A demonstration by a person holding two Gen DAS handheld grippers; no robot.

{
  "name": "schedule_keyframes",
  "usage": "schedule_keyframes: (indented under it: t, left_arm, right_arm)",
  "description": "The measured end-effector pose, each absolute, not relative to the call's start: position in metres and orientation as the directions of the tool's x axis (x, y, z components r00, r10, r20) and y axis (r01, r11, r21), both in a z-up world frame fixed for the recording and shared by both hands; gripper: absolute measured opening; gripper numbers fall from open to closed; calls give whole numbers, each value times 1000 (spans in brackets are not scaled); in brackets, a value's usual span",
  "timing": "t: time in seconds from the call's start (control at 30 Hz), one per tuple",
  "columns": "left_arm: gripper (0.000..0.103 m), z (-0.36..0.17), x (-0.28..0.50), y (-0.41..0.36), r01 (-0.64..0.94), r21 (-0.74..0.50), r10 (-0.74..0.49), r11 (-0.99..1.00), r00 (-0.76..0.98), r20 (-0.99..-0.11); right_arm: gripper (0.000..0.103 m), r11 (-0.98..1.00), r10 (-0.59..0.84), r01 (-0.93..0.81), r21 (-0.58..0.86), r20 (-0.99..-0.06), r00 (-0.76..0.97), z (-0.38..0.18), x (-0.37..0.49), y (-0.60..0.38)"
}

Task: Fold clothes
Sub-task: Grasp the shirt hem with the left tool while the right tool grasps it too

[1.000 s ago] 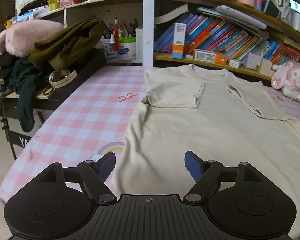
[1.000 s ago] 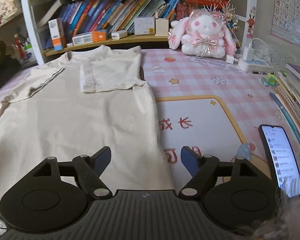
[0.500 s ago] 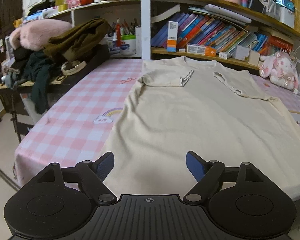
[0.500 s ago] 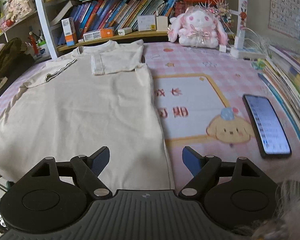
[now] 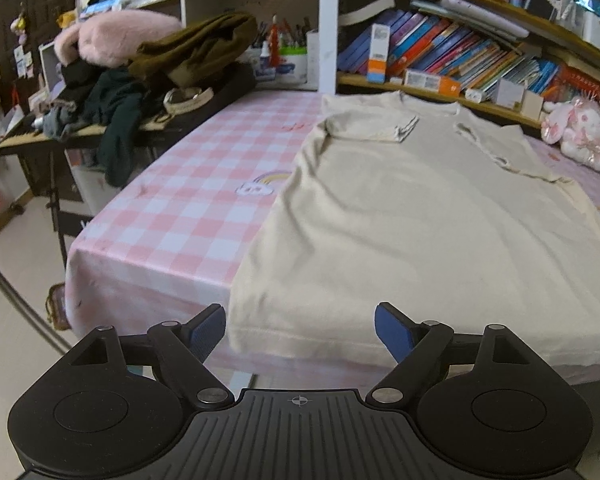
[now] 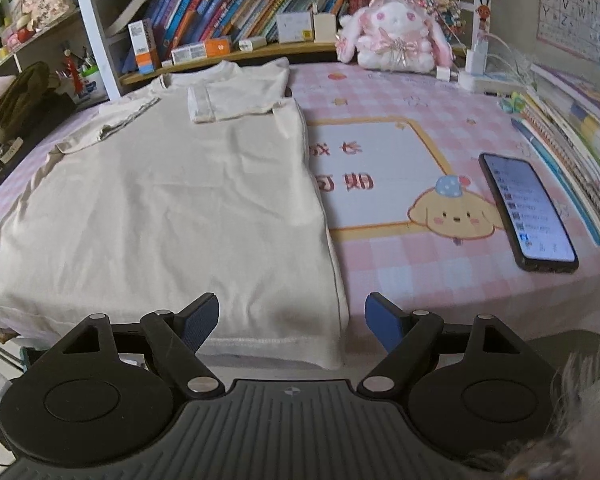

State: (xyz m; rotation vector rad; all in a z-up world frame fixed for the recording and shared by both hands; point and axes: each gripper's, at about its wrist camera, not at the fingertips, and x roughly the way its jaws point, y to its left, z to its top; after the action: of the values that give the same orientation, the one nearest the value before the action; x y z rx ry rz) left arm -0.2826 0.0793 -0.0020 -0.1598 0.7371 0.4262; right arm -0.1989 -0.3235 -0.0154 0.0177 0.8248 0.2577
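A cream short-sleeved T-shirt (image 6: 172,200) lies flat on the pink-checked tabletop (image 6: 420,280), collar at 12 o'clock, hem hanging over the near edge at 6 o'clock, both sleeves folded onto its chest. At 3 o'clock of the shirt lies a black smartphone (image 6: 528,212), with a stack of books (image 6: 580,152) just beyond it at the tabletop's edge. A pink-and-white plush rabbit (image 6: 396,36) sits at 1 o'clock, before the wooden bookshelf (image 6: 236,56) along the back. At 10 o'clock, a pile of dark clothes (image 5: 148,80) rests on a side stand beside the tabletop.

Home study: bookshelf (image 6: 236,4), plush bunny (image 6: 396,36), gingham desk (image 5: 188,208).
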Motion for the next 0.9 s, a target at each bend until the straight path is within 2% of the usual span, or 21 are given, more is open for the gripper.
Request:
schedule_keyframes:
  t: [0.3,0.4,0.43,0.47,0.6,0.83,0.9]
  left_arm:
    - [82,-20,-283,117,-445,-34,287,895,634,-718]
    - [77,-27,-278,133,-422,-69,243,904,638,-730]
    - [71,-29,-276,139,-413,-81,225,907,639,-735]
    - [66,-31,-274,145,-407,-90,211,909,636,-742]
    - [65,-40,-268,168,-365,-165,119,916,639,-760]
    - [65,-51,-260,190,-312,-270,-13,911,631,-776]
    - [63,-52,-260,193,-309,-292,-34,905,631,-775]
  right_arm:
    - [78,980,194,-163,116,-756,625,-27,-192,-334]
    - [75,982,180,-154,108,-773,609,-31,-185,-341]
    - [74,981,184,-156,112,-781,597,-33,-183,-343]
    - [71,979,193,-162,119,-790,581,-35,-180,-346]
    - [62,971,227,-192,145,-816,531,-40,-173,-354]
    - [58,952,293,-219,213,-838,460,-44,-156,-357]
    - [46,946,311,-222,234,-845,435,-47,-154,-356]
